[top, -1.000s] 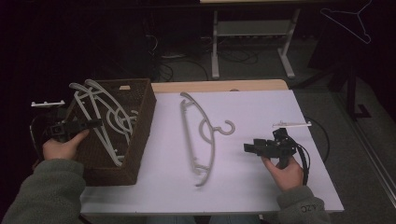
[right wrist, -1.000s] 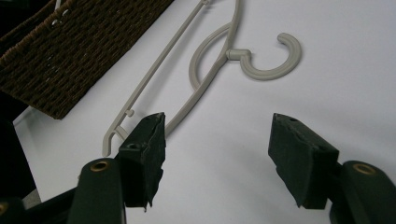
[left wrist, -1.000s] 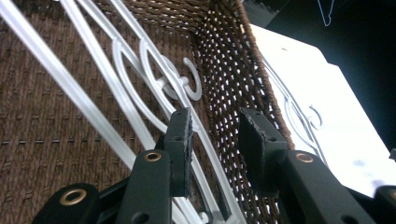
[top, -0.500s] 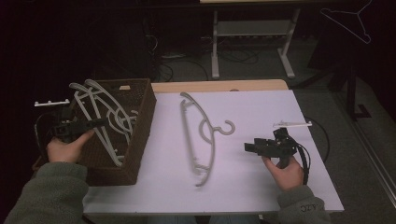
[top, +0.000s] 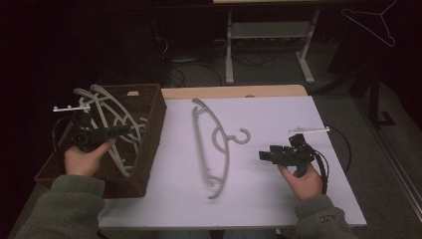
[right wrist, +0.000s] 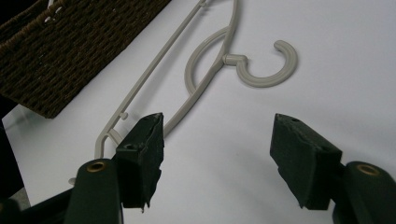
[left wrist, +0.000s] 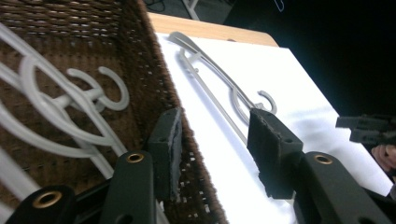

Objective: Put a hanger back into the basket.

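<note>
A grey plastic hanger lies flat on the white table, hook toward the right. A brown wicker basket at the left holds several more grey hangers. My left gripper hovers over the basket, pointing right. Its jaws have just been opening and nothing sits between them. In the left gripper view the gripper straddles the basket wall without touching it. My right gripper rests open near the hanger's hook. In its own view the right gripper faces the hanger, apart from it.
The basket overhangs the table's left edge. A wooden strip runs along the table's far edge. Behind it stand a metal rack's legs and floor cables. A wire hanger hangs at the top right.
My left gripper has shifted to the right over the basket and its jaws have spread wider. The right gripper and the hanger on the table have stayed put.
</note>
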